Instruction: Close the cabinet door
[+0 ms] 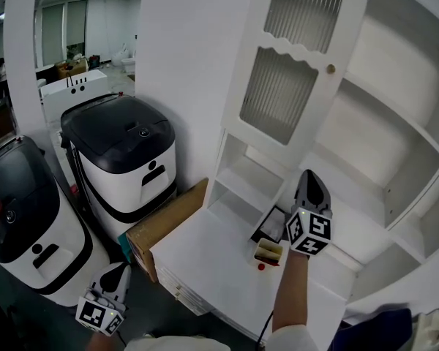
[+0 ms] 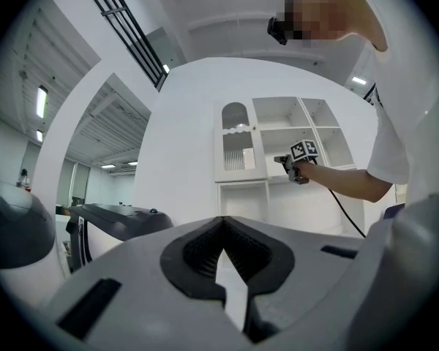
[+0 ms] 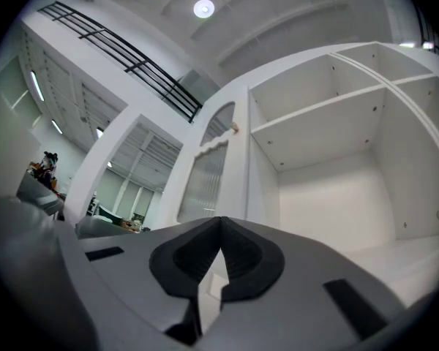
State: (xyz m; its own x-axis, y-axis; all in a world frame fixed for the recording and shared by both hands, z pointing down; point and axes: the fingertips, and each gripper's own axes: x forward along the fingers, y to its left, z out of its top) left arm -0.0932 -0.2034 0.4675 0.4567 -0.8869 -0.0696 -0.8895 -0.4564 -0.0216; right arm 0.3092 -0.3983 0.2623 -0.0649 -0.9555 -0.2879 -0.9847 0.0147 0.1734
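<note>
Standing open at the left of the bare shelves, the cabinet door [image 1: 282,79] juts out from the white cabinet [image 1: 402,115]. Its ribbed panes face the room and its small knob [image 1: 331,69] sits on the free edge. The right gripper [image 1: 311,183] is raised just below and to the right of the door's lower corner, over the white counter [image 1: 205,262]. Its jaws are pressed together with nothing between them. That suggests a nudge rather than a grasp: closed jaws make one blunt tip for steering the free edge round toward the shelves, so the knob need not be pinched. Whether the tip touches the door is hard to tell from the head view. In the right gripper view the door lies ahead and to the left, seemingly apart. The left gripper [image 1: 117,275] hangs low at the near left, beside the black-topped machines [image 1: 121,126]. Its jaws are likewise together and empty, and it is probably parked there to leave the door's swing free.
</note>
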